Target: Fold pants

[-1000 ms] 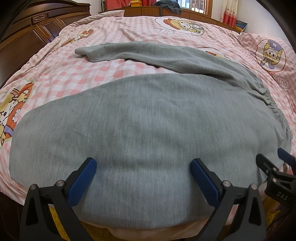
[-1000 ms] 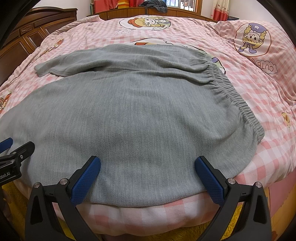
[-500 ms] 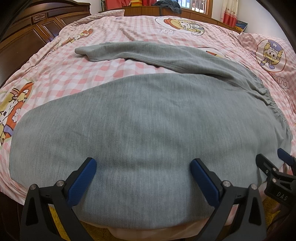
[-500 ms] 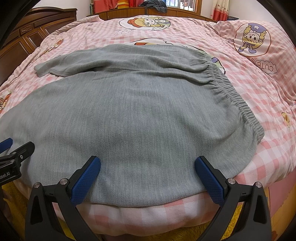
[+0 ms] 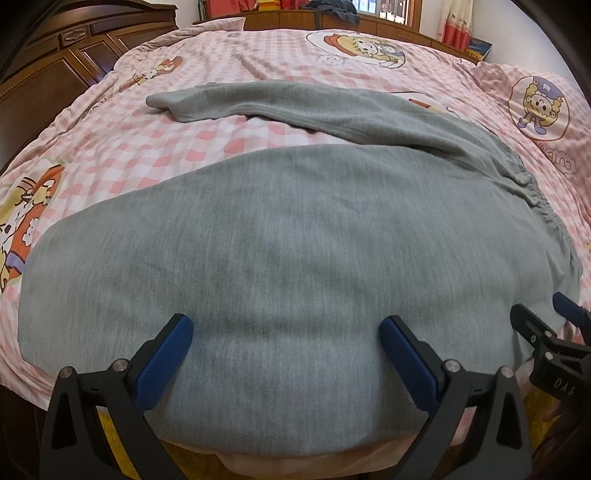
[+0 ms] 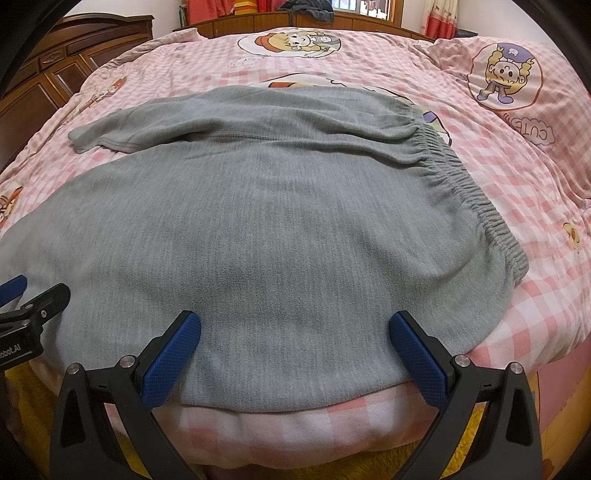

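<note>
Grey knit pants [image 5: 295, 236] lie spread on the bed, near leg across the front edge, far leg [image 5: 280, 99] angled away to the left, elastic waistband [image 6: 476, 199] at the right. My left gripper [image 5: 284, 343] is open and empty at the near edge of the near leg. My right gripper [image 6: 295, 343] is open and empty, further right along the same edge, close to the waistband. The right gripper shows at the right edge of the left wrist view [image 5: 550, 332], and the left gripper shows at the left edge of the right wrist view [image 6: 22, 306].
The bed has a pink checked cover [image 6: 517, 155] with cartoon prints. A dark wooden wardrobe [image 5: 55, 59] stands at the left. A wooden headboard ledge [image 6: 369, 22] with dark clothing on it runs along the back. Yellow fabric [image 6: 458, 450] lies below the bed's front edge.
</note>
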The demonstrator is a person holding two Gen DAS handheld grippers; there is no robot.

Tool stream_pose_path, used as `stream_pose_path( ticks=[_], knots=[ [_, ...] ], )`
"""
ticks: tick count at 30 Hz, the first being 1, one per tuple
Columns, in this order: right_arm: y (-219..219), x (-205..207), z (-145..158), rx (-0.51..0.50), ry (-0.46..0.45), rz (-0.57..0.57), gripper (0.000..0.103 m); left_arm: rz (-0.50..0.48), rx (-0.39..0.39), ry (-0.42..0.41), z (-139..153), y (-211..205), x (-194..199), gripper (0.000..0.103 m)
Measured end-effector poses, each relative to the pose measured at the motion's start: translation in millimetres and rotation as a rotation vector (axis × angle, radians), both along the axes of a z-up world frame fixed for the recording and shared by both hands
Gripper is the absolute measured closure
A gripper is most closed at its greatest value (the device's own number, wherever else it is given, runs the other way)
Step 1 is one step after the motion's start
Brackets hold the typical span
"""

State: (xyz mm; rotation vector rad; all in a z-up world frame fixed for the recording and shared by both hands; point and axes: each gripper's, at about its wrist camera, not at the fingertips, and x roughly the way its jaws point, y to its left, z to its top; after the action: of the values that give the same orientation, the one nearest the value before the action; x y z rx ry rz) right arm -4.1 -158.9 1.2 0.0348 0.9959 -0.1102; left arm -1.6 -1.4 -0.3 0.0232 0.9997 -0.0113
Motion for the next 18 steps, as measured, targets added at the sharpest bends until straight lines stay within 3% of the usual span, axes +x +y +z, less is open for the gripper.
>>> stream_pose_path(
  ticks=[13,18],
  knots=[
    [-7.2,9.3,12.2,0.032,0.109,0.042,0.000,-0.046,0.008,0.041,11.0,0.1,2.7,0.001],
    [-17.3,14.9,28.5,0.072,0.108,0.074,0.000,-0.101,0.023,-0.008,37.2,-3.2,12.3,0.001]
  ],
)
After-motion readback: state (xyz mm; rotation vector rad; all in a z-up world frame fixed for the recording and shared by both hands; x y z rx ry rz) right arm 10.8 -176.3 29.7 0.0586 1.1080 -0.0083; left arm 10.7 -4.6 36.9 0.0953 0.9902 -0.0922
